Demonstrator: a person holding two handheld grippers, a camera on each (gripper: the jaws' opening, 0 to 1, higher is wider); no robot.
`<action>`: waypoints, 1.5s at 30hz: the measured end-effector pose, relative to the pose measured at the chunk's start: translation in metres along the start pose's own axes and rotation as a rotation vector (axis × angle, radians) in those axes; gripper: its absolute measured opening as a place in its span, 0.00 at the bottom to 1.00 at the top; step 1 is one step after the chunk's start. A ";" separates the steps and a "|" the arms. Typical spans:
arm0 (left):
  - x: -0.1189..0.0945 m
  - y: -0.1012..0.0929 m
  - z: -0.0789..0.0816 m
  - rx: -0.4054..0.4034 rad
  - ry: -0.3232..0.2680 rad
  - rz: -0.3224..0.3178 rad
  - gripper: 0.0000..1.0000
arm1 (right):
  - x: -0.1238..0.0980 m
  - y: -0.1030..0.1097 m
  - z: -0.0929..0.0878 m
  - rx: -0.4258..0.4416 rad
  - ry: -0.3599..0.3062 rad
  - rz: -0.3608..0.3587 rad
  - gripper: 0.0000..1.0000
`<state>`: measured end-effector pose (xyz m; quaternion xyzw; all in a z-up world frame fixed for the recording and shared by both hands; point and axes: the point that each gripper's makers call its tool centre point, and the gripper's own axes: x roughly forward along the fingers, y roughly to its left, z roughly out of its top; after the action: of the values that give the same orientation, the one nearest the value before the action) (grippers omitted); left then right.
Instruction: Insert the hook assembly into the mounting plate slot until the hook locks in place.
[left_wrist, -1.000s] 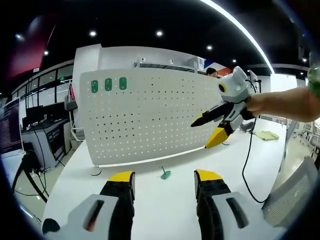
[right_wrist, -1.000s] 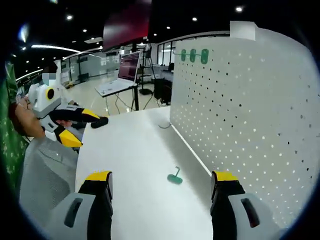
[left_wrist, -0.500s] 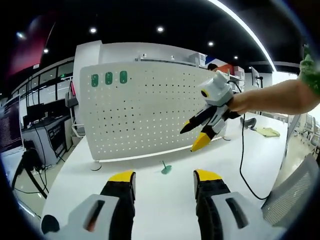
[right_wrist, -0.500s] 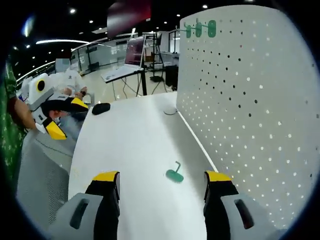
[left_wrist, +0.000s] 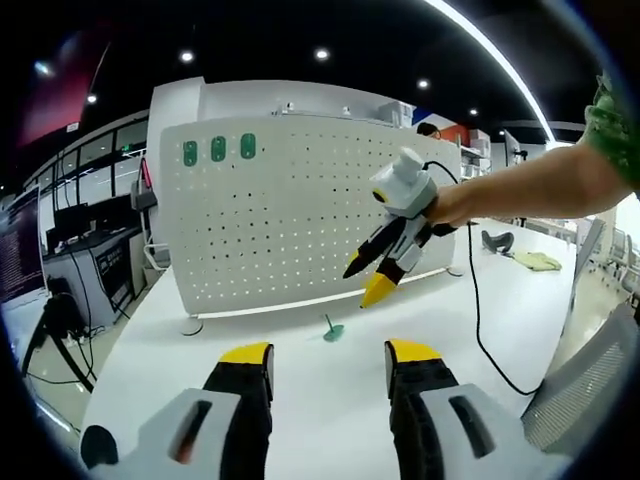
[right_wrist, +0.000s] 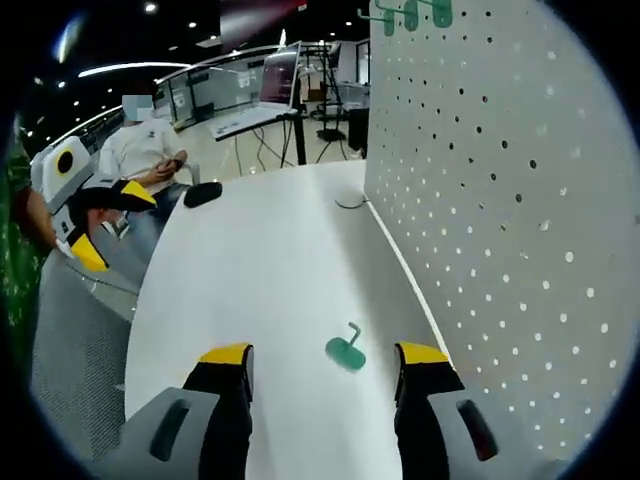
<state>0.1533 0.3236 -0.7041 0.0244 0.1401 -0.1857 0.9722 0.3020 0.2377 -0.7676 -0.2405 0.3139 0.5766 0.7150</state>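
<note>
Left gripper view: the left gripper (left_wrist: 325, 365) has its jaws spread and empty above the white table (left_wrist: 160, 350). The green hook (left_wrist: 331, 331) lies before the pegboard (left_wrist: 280, 230), with the right gripper (left_wrist: 366, 282) parted just above it.

Right gripper view: the right gripper (right_wrist: 325, 360) stands spread around the hook (right_wrist: 346, 350), beside the pegboard (right_wrist: 520, 200).

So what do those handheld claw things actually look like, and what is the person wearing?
Each gripper has a light grey body with dark slots, black jaws and yellow tips. The right gripper, seen in the left gripper view, carries a white box on top and trails a thin black cable. The left gripper looks the same. The person wears a green patterned sleeve.
</note>
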 end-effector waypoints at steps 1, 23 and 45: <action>0.000 0.000 0.000 0.001 0.000 -0.001 0.46 | 0.001 -0.001 0.000 0.000 0.003 0.001 0.57; 0.003 0.001 -0.004 -0.007 0.010 -0.006 0.44 | 0.040 -0.016 -0.014 -0.057 0.117 0.091 0.40; 0.004 0.007 -0.007 -0.024 0.015 -0.003 0.42 | 0.067 -0.020 -0.020 -0.190 0.258 0.157 0.18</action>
<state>0.1577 0.3292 -0.7118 0.0140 0.1499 -0.1852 0.9711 0.3272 0.2638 -0.8304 -0.3537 0.3648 0.6223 0.5955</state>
